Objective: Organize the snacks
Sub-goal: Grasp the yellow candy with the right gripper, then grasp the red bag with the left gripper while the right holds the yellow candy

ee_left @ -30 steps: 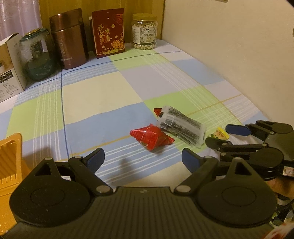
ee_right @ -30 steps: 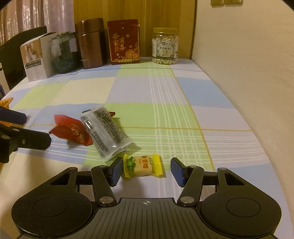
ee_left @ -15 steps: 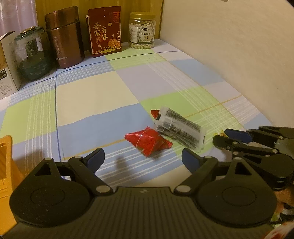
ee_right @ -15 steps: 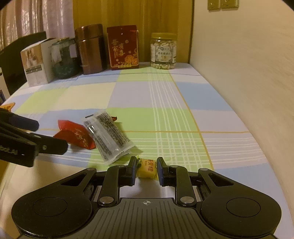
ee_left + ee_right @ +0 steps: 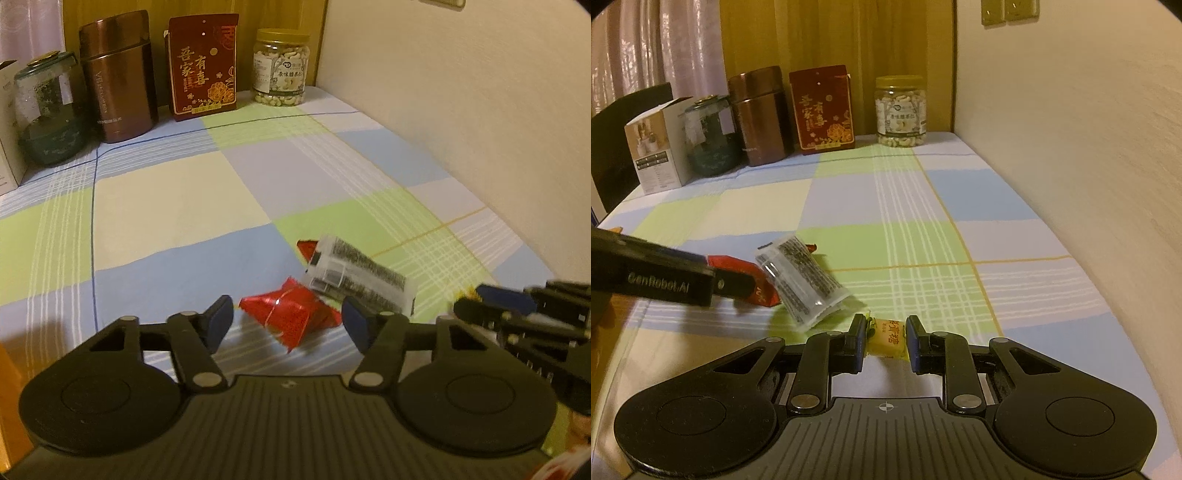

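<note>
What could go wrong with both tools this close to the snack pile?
1. The left tool is open around the red foil snack, whose right end touches the clear dark-filled packet; closing may drag that packet.
2. The right tool pinches the yellow candy near the fingertips; it might slip.
3. The tools may collide.

The left gripper [image 5: 683, 275] bears "GenRobot.AI" on its side. The red pouch [image 5: 204, 66] shows gold characters "吾家有喜". The brown canister's [image 5: 118, 75] lettering is too blurred.
</note>
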`<action>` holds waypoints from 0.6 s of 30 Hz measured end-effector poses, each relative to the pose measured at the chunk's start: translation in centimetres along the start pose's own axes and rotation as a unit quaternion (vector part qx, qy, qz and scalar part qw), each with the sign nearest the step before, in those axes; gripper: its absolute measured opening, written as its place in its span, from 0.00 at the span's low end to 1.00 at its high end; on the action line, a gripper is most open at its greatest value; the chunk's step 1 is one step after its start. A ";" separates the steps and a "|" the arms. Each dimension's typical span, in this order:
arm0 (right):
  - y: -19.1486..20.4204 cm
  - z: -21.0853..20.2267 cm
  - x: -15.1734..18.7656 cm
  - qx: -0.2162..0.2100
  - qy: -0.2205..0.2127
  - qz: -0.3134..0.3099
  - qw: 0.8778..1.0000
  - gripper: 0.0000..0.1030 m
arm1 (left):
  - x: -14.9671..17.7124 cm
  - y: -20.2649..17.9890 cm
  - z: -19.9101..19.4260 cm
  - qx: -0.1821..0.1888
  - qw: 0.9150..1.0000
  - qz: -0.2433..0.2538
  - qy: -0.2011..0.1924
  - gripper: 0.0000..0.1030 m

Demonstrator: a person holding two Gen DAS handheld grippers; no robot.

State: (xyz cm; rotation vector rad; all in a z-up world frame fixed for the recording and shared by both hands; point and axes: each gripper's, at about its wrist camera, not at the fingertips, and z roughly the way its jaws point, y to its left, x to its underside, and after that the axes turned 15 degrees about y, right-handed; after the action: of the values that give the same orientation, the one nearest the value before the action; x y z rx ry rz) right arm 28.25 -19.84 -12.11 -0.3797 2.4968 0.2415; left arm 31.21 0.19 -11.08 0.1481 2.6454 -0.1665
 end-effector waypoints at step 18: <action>0.8 -2.5 1.1 -0.018 0.020 0.019 0.999 0.23 | 4.0 -1.5 -4.5 -0.004 1.000 -0.030 0.001 0.35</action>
State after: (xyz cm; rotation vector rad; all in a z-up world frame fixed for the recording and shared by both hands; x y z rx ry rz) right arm 25.83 -19.92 -10.67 -0.3540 2.5438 0.2967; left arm 25.48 -0.39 -8.89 0.0663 2.6543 -0.1745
